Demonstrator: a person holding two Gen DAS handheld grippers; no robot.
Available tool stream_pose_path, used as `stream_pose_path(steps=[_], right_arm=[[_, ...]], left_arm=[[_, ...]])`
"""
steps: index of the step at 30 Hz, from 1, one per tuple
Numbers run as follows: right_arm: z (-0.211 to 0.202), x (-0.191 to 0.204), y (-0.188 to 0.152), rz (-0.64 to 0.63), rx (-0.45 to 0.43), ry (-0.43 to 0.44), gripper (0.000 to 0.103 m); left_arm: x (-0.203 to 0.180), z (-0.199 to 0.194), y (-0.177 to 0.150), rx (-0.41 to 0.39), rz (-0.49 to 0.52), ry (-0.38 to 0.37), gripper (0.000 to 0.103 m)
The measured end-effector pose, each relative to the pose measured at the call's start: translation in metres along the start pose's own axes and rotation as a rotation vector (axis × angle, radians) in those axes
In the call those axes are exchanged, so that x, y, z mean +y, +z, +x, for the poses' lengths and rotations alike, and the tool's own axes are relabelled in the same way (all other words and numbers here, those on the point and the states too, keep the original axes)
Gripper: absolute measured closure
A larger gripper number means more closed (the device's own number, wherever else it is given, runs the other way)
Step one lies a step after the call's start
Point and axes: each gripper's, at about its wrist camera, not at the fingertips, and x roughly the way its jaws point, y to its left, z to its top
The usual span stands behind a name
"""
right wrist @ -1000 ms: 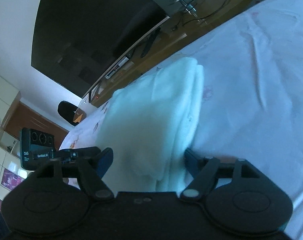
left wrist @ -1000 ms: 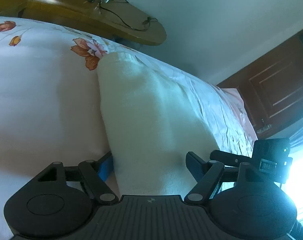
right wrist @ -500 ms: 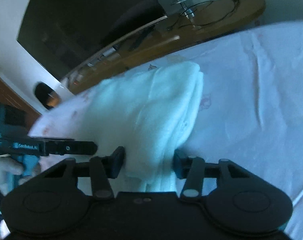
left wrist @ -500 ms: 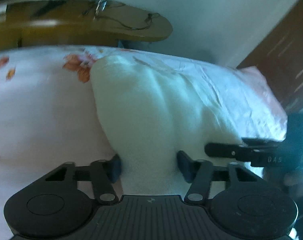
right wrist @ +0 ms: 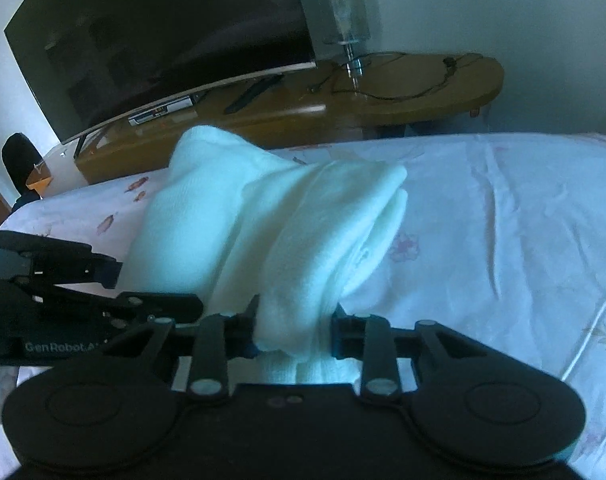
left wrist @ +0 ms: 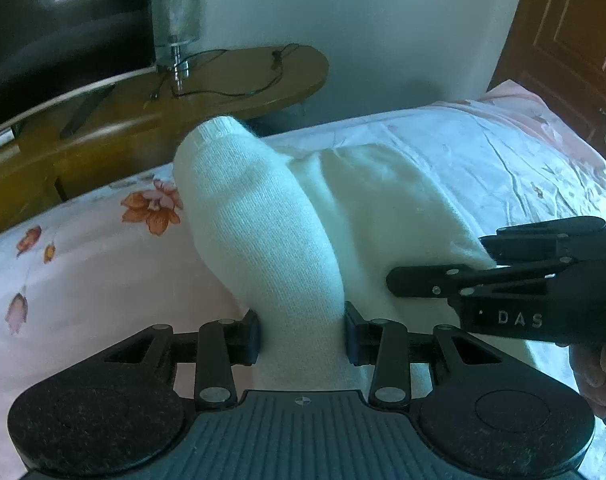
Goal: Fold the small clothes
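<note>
A white knit garment [left wrist: 263, 220] lies folded lengthwise on the floral bed sheet [left wrist: 83, 280], its near end lifted and bunched into two humps. My left gripper [left wrist: 302, 334] is closing on the left hump, and its blue pads press the cloth from both sides. In the right wrist view my right gripper [right wrist: 295, 326] is closing on the other fold of the same garment [right wrist: 295, 220], pads squeezing it. Each gripper shows in the other's view: the right one's fingers [left wrist: 423, 282] at the garment's right edge, the left one's fingers [right wrist: 103, 272] at its left edge.
Beyond the bed's far edge stands a wooden TV bench [left wrist: 243, 80] with a dark television [right wrist: 163, 32], a glass lamp [left wrist: 175, 12] and a loose cable. A brown door [left wrist: 563, 40] is at the right. A person's hand [left wrist: 591, 364] holds the right gripper. Bare sheet [right wrist: 503, 240] spreads to the right.
Both grippers have narrowed from wide open until their pads pinch the garment. They rose and rolled level, lifting its near end so the flat cloth now bunches into humps.
</note>
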Motion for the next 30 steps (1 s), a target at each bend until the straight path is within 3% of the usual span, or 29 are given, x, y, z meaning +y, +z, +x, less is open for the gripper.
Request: stream_pose_path(steps=[9, 18, 30], right_arm=[[-0.032, 0.021, 0.009, -0.050, -0.040, -0.024, 0.073], [-0.083, 0.069, 0.009, -0.115, -0.089, -0.015, 0.073], [-0.107, 0.182, -0.020, -0.156, -0.083, 0.107, 0.073]], left_arm=[[-0.007, -0.042, 0.000, -0.042, 0.013, -0.005, 0.063], [0.004, -0.123, -0.019, -0.104, 0.005, 0.010, 0.063], [0.060, -0.225, -0.101, -0.065, -0.019, 0.139, 0.063]])
